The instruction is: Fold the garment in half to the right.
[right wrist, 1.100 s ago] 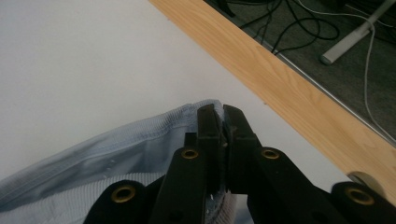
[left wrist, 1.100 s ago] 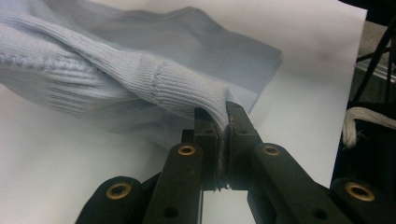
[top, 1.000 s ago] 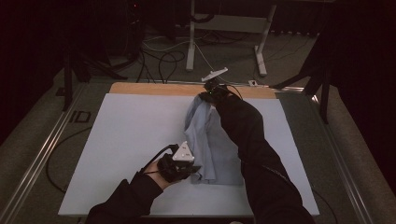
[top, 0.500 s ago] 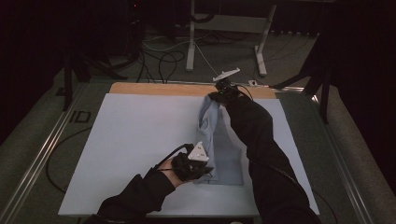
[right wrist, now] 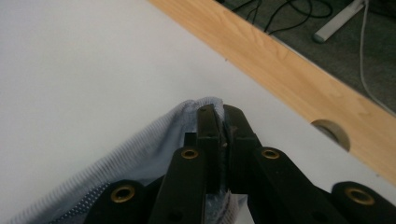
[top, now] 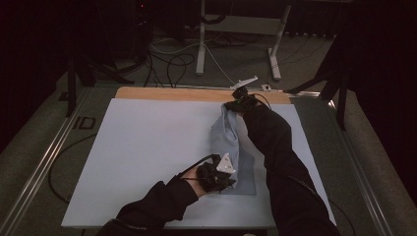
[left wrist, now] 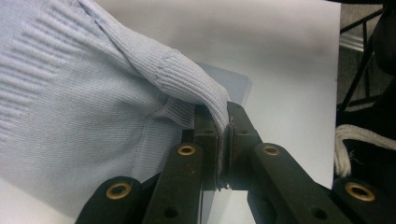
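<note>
Presently, a pale blue knitted garment (top: 231, 147) lies on the right half of the white table sheet (top: 147, 147), running in a narrow band from the near side towards the far edge. Its near end spreads flat on the sheet; its far end is drawn up into a peak.

The left gripper (top: 221, 178) sits at the near end of the garment, at the near-left corner of the cloth. In the left gripper view its jaws stand closed, with a ribbed fold of the garment (left wrist: 93, 93) pinched between the pads (left wrist: 223, 135). The fabric rises from the jaws and spreads out to the left of that view, over the white sheet (left wrist: 289, 70).

The right gripper (top: 236, 101) is at the far end of the garment, close to the wooden strip (top: 167, 93) that borders the sheet on the far side. In the right gripper view its jaws are likewise closed (right wrist: 224, 128), with a thin edge of the blue knit (right wrist: 154, 149) caught between them and trailing down to the left. The wooden strip (right wrist: 289, 70) crosses that view beyond the jaws, with a round cut-out (right wrist: 332, 131) in it.

The person's dark sleeves (top: 275, 167) reach in from the near side. Beyond the table, cables (top: 172, 61) lie on the floor.
</note>
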A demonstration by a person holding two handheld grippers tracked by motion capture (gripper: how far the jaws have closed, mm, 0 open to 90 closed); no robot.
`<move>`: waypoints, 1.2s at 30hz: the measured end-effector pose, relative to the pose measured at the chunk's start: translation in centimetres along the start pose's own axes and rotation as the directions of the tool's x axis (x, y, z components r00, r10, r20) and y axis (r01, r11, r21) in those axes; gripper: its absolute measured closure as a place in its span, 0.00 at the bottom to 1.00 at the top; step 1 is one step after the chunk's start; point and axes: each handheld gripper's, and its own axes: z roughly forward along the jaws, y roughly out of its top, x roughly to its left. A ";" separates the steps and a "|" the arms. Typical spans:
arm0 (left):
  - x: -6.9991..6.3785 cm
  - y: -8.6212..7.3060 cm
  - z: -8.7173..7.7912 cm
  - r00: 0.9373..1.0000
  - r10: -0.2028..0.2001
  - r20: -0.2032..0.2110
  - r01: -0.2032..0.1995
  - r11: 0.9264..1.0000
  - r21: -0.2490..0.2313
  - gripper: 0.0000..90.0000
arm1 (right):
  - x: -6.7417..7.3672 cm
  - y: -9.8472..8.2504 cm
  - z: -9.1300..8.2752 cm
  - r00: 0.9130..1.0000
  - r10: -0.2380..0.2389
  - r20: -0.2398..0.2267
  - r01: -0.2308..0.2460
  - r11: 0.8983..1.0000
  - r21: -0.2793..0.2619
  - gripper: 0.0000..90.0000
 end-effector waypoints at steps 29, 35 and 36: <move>0.3 1.2 5.9 1.000 -0.024 -0.002 0.024 0.997 0.070 0.96 | -1.5 -2.3 3.9 0.996 0.040 -0.080 -0.039 0.999 0.007 0.93; 0.4 1.4 6.2 1.000 -0.031 0.004 0.030 0.997 0.075 0.96 | -2.1 -2.5 4.3 0.996 0.063 -0.060 -0.062 0.998 0.018 0.68; 0.4 1.4 6.2 1.000 -0.031 0.004 0.030 0.997 0.075 0.96 | -2.2 -2.5 4.2 0.997 0.064 -0.044 -0.063 0.998 0.021 0.59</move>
